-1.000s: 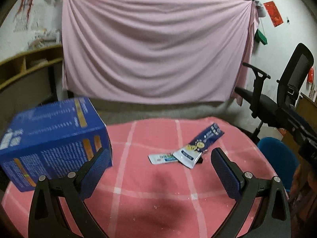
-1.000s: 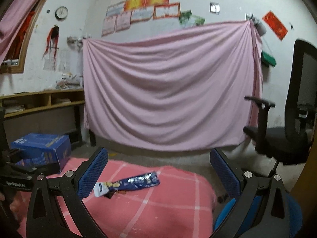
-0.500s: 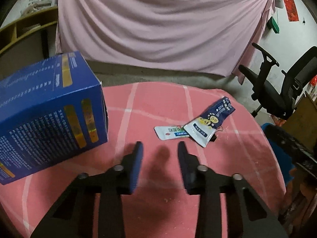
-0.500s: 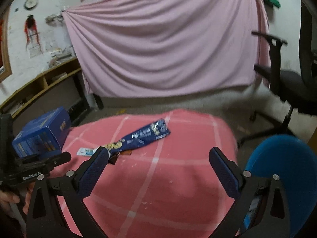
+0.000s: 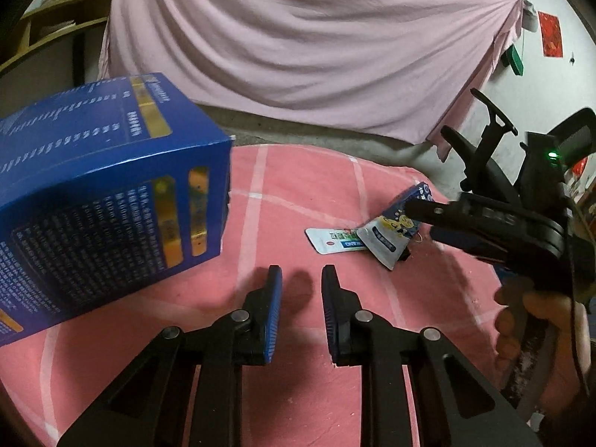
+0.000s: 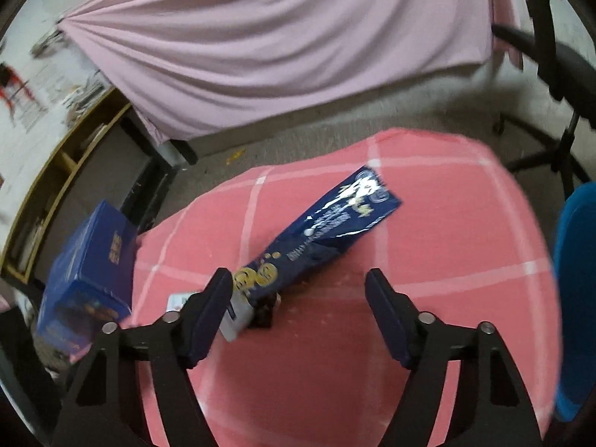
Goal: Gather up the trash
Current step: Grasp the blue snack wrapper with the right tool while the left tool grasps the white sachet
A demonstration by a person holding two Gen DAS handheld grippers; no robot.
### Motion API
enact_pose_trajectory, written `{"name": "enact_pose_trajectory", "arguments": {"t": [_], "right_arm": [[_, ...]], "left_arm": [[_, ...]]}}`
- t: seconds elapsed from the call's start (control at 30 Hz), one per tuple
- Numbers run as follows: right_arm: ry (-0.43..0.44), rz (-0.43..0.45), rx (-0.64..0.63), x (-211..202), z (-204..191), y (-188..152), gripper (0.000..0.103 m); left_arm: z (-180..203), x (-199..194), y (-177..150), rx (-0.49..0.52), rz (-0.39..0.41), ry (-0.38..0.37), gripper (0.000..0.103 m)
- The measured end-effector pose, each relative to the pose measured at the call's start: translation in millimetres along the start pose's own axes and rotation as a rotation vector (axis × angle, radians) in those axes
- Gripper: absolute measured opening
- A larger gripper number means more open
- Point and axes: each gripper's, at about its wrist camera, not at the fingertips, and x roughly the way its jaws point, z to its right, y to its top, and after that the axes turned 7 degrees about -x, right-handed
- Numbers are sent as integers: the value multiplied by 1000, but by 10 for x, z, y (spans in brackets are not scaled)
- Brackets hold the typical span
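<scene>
Lying on the pink checked counter (image 6: 447, 260) is a long dark blue wrapper (image 6: 320, 234) with gold print, its white end overlapping a small white packet (image 5: 335, 240) and a dark scrap tucked under it. In the right wrist view the wrapper stretches diagonally away from the right gripper (image 6: 298, 313), whose jaws stand wide apart above the near end of the wrapper; the left finger (image 6: 208, 316) covers part of that white end, though whether it touches I cannot tell. From the left wrist view the right gripper (image 5: 421, 212) reaches in from the right over the wrapper (image 5: 395, 227), held by a hand (image 5: 536, 327). The left gripper (image 5: 300, 283) hovers over bare cloth nearer the camera, its blue-padded jaws drawn close with a narrow gap between them, holding nothing. A big blue box (image 5: 100, 193) stands at the left of the counter, well apart from the trash. Behind hangs a pink sheet (image 5: 316, 44), with a black office chair (image 6: 551, 59) at the right
</scene>
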Motion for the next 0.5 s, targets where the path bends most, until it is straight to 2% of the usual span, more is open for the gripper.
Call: {"name": "enact_pose_trajectory", "arguments": {"t": [0.1,0.17,0.37,0.5], "right_arm": [[9,-31,48,131,-10,61,56],[6,-56,66,196,-23,80,43],[4,-51,69,209,27,70,24],[21,-40,57,145,104,54,19]], "left_arm": [[14,-3,7,-6,-4,-9,18],[41,3,9,3,-5,-11,18],[80,37,32,31,-7,-19,18],[68,25,41,48,-5,-34,18]]}}
